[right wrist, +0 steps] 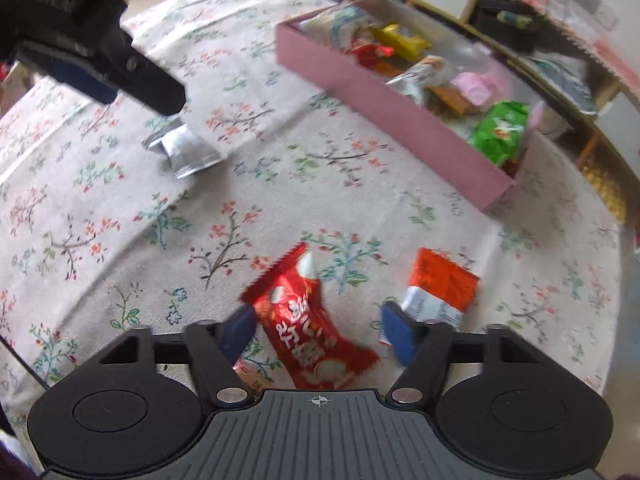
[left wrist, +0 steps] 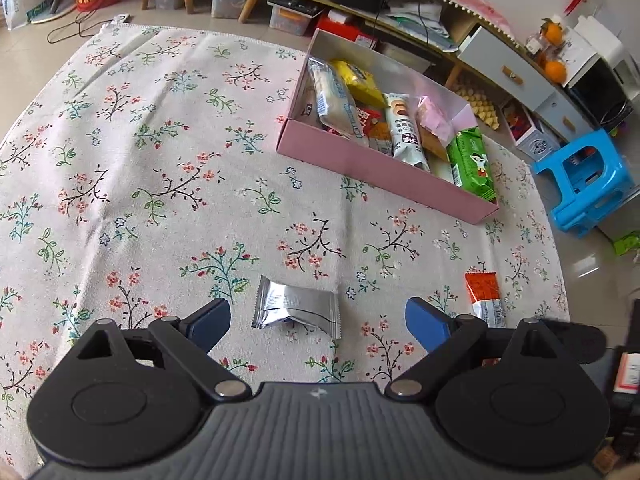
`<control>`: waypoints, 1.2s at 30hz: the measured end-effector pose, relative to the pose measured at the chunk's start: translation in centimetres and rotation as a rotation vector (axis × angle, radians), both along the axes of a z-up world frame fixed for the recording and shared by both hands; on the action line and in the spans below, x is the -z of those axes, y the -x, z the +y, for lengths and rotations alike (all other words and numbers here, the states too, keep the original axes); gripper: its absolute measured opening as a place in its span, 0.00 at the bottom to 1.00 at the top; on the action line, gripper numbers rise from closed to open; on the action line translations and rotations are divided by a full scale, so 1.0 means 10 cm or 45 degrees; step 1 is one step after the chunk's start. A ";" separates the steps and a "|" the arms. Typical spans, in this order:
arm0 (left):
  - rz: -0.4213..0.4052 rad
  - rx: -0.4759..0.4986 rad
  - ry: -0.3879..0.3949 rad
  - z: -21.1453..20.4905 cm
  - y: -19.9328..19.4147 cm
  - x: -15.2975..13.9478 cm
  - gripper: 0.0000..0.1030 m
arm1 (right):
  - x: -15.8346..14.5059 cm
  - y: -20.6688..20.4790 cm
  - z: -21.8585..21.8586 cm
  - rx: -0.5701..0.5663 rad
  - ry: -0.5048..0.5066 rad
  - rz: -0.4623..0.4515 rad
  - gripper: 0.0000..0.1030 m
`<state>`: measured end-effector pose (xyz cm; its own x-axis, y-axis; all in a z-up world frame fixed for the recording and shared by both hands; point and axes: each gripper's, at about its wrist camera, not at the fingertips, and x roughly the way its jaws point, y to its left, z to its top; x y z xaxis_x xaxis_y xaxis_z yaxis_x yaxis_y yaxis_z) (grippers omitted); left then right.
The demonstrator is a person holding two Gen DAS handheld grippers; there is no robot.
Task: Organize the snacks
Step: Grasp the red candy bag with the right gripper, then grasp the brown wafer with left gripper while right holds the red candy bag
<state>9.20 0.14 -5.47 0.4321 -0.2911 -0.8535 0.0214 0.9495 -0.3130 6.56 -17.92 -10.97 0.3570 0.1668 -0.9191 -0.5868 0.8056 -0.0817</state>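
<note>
A: Where are the snacks?
B: Most lie in the pink box (left wrist: pixel 372 168), far right on the floral cloth (left wrist: pixel 160 160). A silver packet (left wrist: pixel 298 307) lies near, between the wide-spread fingers of the left gripper (left wrist: pixel 318 322).
A: The right gripper (right wrist: pixel 316 330)?
B: Its jaws straddle a red packet (right wrist: pixel 310 328), one pad at its edge, the other clear. An orange packet (right wrist: pixel 440 288) lies just right.

Both cameras ride on the grippers, looking steeply down and close at the flowered cloth (left wrist: pixel 160 152). Each faces the pink box (left wrist: pixel 372 168) lying beyond it; the right view sits lower. Both share the box and the silver packet (right wrist: pixel 184 152) nearer than it
</note>
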 end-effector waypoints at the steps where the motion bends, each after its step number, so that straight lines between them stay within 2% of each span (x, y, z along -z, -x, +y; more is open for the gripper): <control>1: 0.001 0.003 0.001 0.00 0.00 0.00 0.91 | 0.01 -0.01 0.01 -0.010 -0.015 0.016 0.38; 2: 0.000 0.004 0.000 0.00 0.00 0.00 0.91 | -0.01 -0.02 0.02 -0.009 -0.013 0.017 0.32; 4: -0.005 0.006 -0.003 0.00 0.00 -0.01 0.91 | -0.11 -0.02 0.01 0.019 -0.034 -0.004 0.31; 6: -0.023 0.021 -0.003 -0.02 0.02 -0.03 0.91 | -0.28 -0.01 -0.07 0.076 -0.113 -0.041 0.30; 10: -0.075 0.120 -0.035 -0.19 0.09 -0.05 0.91 | -0.56 -0.03 -0.39 0.374 -0.194 -0.131 0.30; 12: -0.107 0.222 -0.077 -0.36 0.16 -0.05 0.91 | -0.64 0.00 -0.57 0.510 -0.239 -0.144 0.30; 15: -0.159 0.444 -0.130 -0.70 0.31 0.00 0.91 | -0.72 0.04 -0.74 0.618 -0.289 -0.159 0.30; 19: -0.178 0.695 -0.162 -1.13 0.54 0.11 0.91 | -0.81 0.05 -0.86 0.710 -0.343 -0.185 0.30; 22: -0.183 0.795 -0.170 -1.34 0.65 0.20 0.91 | -0.88 0.06 -0.88 0.733 -0.372 -0.204 0.30; 24: -0.204 0.884 -0.223 -1.45 0.72 0.27 0.90 | -0.90 0.07 -0.90 0.744 -0.393 -0.201 0.30; 26: -0.224 0.969 -0.290 -1.54 0.78 0.36 0.83 | -0.89 0.07 -0.89 0.745 -0.385 -0.204 0.30; 30: -0.192 1.045 -0.385 -1.62 0.79 0.55 0.43 | -0.86 0.07 -0.87 0.739 -0.370 -0.199 0.30; 31: -0.223 1.049 -0.378 -1.62 0.79 0.53 0.33 | -0.86 0.08 -0.86 0.737 -0.371 -0.201 0.30; 33: -0.222 1.004 -0.371 -1.55 0.73 0.46 0.24 | -0.88 0.08 -0.86 0.737 -0.377 -0.211 0.30; 36: -0.248 0.895 -0.266 -1.40 0.61 0.30 0.19 | -0.90 0.09 -0.88 0.738 -0.394 -0.222 0.30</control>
<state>3.15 -13.85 -8.44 0.3533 -0.3942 -0.8484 0.6798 0.7312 -0.0566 5.70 -26.73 -1.95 0.6068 0.1497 -0.7806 -0.0519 0.9875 0.1490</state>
